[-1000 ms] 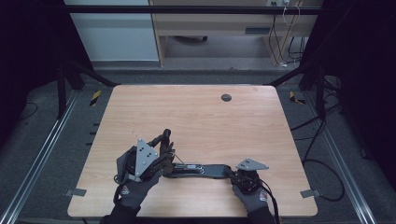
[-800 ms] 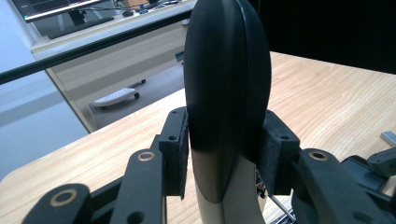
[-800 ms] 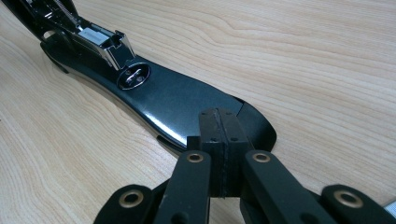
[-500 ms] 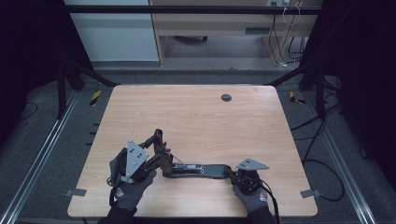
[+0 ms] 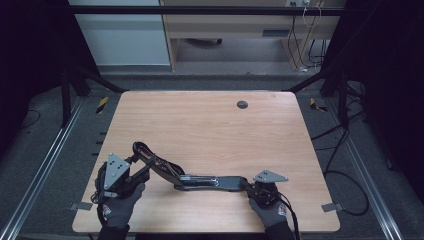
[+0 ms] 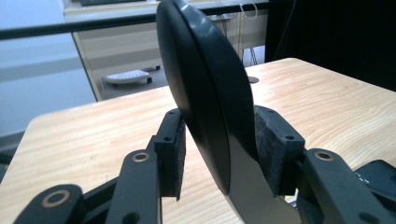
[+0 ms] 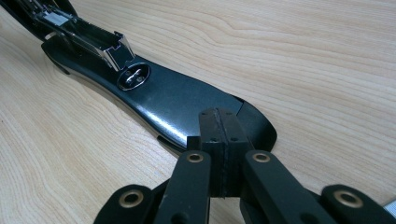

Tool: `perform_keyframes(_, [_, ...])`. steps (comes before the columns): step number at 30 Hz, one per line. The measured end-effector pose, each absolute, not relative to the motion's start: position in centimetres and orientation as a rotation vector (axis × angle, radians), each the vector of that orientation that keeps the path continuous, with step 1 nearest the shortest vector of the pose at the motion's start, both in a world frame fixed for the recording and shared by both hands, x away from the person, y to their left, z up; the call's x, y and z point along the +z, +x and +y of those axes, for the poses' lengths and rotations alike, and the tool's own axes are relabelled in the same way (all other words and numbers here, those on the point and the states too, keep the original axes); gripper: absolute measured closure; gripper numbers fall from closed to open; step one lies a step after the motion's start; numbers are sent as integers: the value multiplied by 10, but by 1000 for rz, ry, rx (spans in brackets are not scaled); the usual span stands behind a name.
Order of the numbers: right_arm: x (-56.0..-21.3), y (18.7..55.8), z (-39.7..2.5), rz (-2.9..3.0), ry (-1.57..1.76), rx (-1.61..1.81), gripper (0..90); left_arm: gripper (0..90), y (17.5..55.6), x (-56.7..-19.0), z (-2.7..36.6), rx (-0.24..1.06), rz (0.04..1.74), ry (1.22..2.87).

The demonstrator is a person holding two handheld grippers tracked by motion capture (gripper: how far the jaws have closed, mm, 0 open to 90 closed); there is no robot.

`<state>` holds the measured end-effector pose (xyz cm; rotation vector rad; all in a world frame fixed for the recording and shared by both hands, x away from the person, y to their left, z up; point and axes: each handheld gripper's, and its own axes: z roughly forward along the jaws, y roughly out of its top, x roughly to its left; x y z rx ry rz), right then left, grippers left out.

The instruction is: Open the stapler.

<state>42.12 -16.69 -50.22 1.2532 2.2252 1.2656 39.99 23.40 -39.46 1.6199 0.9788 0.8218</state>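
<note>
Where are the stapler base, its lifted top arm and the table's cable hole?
stapler base (image 7: 187, 100), right gripper view, on the flat black top behind the anvil.
top arm (image 6: 205, 88), left gripper view, on its rounded black end between the pads.
cable hole (image 5: 242, 104), high view, on the dark round grommet.

Beyond both grippers the wooden table is left wide open, with passage offered right up to the far edge. Between the left gripper and the right gripper, the way is blocked by the opened stapler, stretched across the gap.
</note>
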Motion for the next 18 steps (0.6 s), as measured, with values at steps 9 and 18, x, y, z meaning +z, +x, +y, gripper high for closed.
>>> perform_keyframes(9, [-502,421,-167,2228,1263,1273,900,542,397,-401,242,814,992,1593])
perform_keyframes(18, [-502,421,-167,2225,1253,1268,900,529,394,-406,250,810,1014,1589])
